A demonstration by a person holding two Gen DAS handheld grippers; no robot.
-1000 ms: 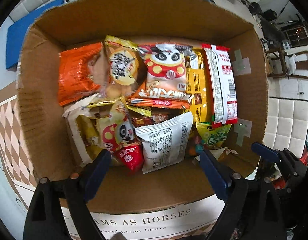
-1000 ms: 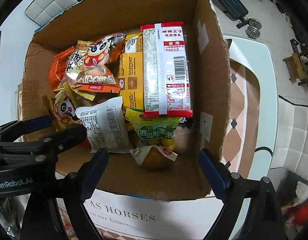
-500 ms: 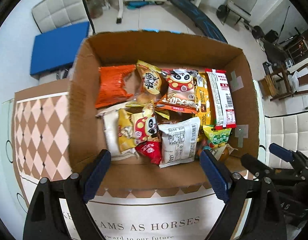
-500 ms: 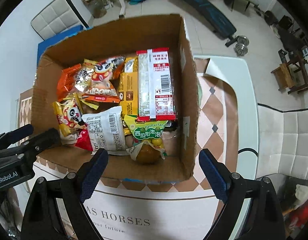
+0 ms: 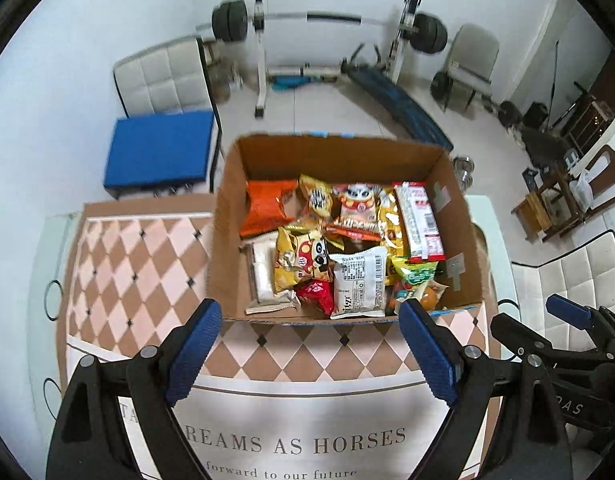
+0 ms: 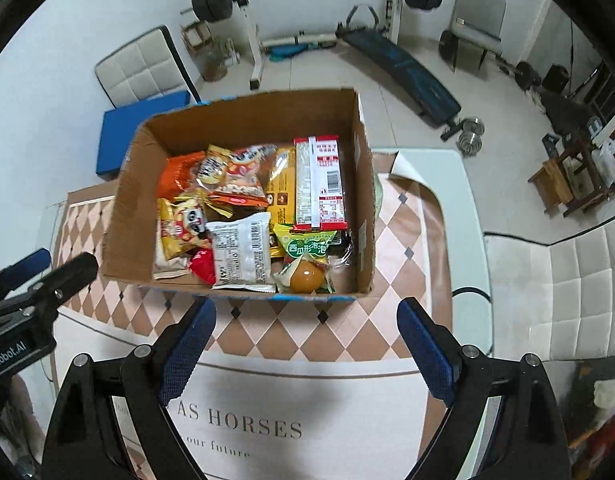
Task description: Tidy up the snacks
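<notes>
Your right wrist view alone shows the round orange snack (image 6: 306,275) clearly, in the cardboard box (image 6: 127,208) on the table (image 6: 455,184). Your left gripper (image 5: 309,347) and right gripper (image 6: 303,340) both point down, jaws released, holding nothing.

Both grippers (image 5: 309,346) (image 6: 305,342) wide open, apparently empty
</notes>
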